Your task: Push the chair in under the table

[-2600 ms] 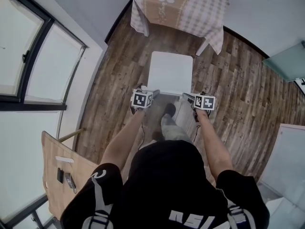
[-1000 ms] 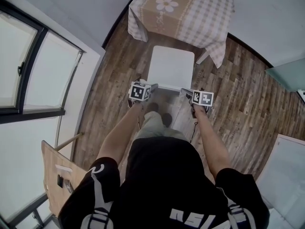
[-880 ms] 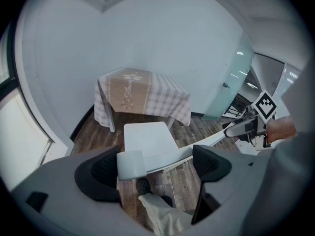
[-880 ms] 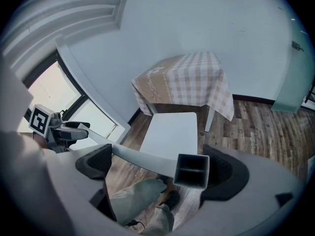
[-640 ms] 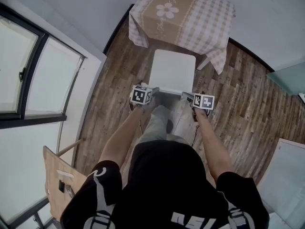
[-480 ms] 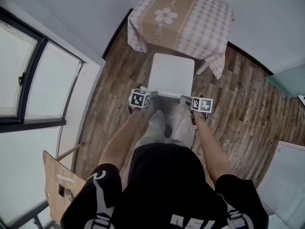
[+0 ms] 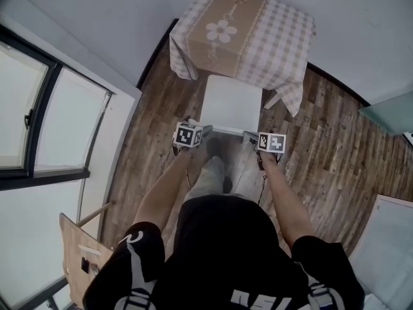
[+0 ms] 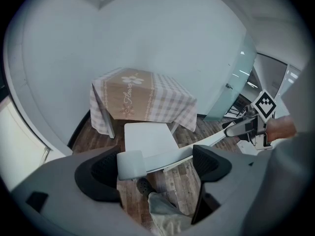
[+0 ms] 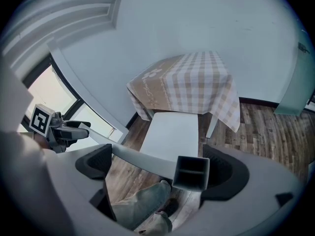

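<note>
A white chair stands with its seat (image 7: 231, 102) right in front of a small table (image 7: 242, 28) under a checked cloth with a flower print. The seat's far edge reaches the cloth's hanging hem. My left gripper (image 7: 204, 130) and right gripper (image 7: 252, 136) sit at the two ends of the chair's top back rail (image 7: 227, 131). In the left gripper view the rail's end (image 8: 130, 163) lies against one pad of the open left gripper (image 8: 157, 165). In the right gripper view the rail's hollow end (image 9: 192, 173) rests beside a pad of the open right gripper (image 9: 158, 168).
A wall runs behind the table. A large window (image 7: 39, 102) fills the left side. A wooden board (image 7: 80, 250) with small items is at the lower left. A frosted glass panel (image 7: 390, 108) stands at the right. The person's leg and shoe (image 7: 216, 170) are just behind the chair.
The chair has slid forward toward the table, its seat now closer to the cloth's hem. The person has stepped after it, both grippers staying on the back rail.
</note>
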Available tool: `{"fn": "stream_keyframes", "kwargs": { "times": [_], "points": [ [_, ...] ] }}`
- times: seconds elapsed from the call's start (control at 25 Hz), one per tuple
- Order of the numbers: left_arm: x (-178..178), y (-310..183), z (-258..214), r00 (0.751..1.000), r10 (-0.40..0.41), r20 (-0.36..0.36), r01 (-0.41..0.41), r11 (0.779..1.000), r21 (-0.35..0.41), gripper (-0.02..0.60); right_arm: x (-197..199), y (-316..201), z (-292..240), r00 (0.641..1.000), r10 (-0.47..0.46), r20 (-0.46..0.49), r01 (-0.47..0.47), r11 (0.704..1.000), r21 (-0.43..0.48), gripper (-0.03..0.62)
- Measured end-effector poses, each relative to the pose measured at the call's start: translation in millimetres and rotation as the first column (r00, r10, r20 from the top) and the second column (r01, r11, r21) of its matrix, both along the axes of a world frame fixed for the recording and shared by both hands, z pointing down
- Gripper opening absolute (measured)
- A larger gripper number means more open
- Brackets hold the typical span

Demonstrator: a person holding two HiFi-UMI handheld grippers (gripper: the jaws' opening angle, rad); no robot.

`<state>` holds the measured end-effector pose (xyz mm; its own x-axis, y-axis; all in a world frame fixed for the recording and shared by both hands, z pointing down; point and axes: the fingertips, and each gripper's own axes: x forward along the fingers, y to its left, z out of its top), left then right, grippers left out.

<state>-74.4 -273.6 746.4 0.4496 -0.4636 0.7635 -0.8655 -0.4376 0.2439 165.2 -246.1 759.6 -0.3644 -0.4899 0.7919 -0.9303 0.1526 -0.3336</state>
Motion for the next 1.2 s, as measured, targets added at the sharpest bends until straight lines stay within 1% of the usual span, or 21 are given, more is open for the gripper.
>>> {"fn": "stream_keyframes", "kwargs": {
  "times": [0.36,0.8,1.2],
  "points": [
    [-0.4,-48.3,1.5,1.000,0.009,0.009,-0.009,1.000,-0.014,0.448,-0.7,-46.6,1.3,1.000,-0.002,0.003,0.002,1.000,-0.011,0.581],
    [0.1,-102.1,5.0,1.000,0.028,0.010,-0.027,1.000,-0.013,0.449,-1.0,-96.2,6.3,1.000,0.007,0.005,-0.007,1.000,-0.024,0.582],
    [-5.0,-147.5,7.7,0.998,0.063,0.011,-0.063,0.998,-0.012,0.449,-8.5,-133.3,10.3,1.000,0.027,0.012,-0.026,0.999,-0.037,0.583]
  ]
}}
